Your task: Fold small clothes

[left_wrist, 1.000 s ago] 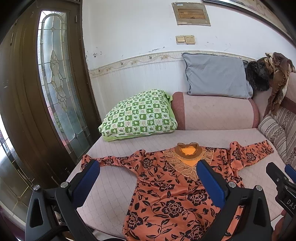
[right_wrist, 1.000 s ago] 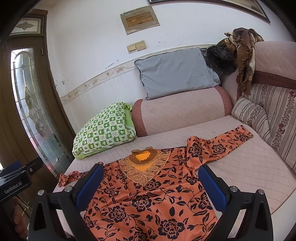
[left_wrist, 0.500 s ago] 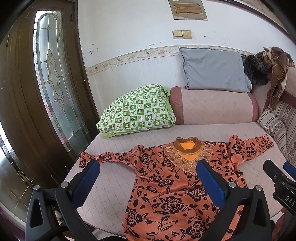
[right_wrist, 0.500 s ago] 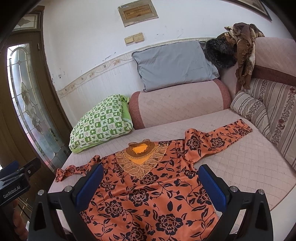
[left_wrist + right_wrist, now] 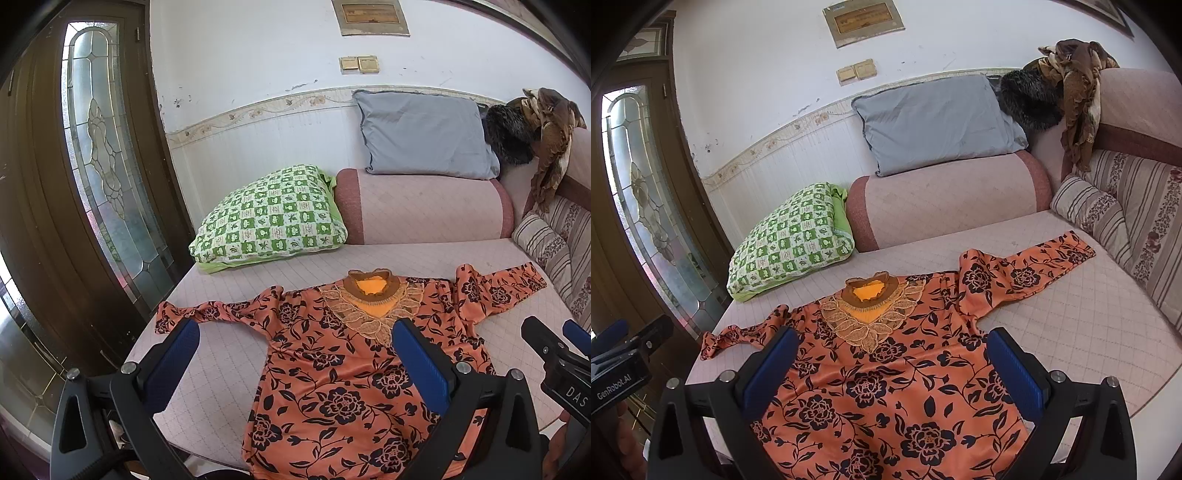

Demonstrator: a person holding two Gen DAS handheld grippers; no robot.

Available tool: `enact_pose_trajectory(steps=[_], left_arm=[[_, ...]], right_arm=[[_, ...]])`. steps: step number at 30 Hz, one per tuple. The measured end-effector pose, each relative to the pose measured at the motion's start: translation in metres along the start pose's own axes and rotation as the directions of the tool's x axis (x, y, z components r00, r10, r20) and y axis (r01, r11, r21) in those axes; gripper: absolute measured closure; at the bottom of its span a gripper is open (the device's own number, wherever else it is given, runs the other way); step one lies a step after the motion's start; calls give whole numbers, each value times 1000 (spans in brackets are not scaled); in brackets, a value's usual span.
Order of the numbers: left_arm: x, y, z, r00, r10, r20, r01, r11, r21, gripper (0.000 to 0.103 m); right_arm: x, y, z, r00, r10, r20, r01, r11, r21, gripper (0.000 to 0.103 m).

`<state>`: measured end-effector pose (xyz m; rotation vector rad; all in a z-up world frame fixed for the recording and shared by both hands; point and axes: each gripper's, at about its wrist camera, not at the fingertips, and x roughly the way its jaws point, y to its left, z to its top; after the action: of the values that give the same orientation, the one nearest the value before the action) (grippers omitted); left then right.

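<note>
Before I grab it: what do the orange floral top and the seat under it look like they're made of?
Orange floral top: thin woven cloth with a satin-like sheen, judging by soft highlights along its creases; the neckline panel looks like openwork embroidered lace. Probably slippery. Seat cover: matte pink quilted fabric, with a stitched diamond grid.

Lots of open room on the bed around the shirt

We see bare pink bed (image 5: 1071, 325) on both sides of the orange shirt (image 5: 886, 369) and past its collar, so we can reach in there. The green pillow (image 5: 269, 221) and the long pink roll (image 5: 424, 210) block the far end. The striped cushions (image 5: 1126, 221) block the right side, near the shirt's right sleeve. The brown door (image 5: 55, 221) stands close by on the left, near the other sleeve.
</note>
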<state>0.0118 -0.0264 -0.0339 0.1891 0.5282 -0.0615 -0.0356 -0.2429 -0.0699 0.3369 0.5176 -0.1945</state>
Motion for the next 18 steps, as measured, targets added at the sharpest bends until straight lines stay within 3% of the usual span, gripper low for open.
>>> enact_pose_trajectory(steps=[18], left_arm=[[4,-3,-7,1000,-5,-8,6,1000,5,0]], right_arm=[[7,-1,-3,1000,-1,-21,1,1000,6,0]])
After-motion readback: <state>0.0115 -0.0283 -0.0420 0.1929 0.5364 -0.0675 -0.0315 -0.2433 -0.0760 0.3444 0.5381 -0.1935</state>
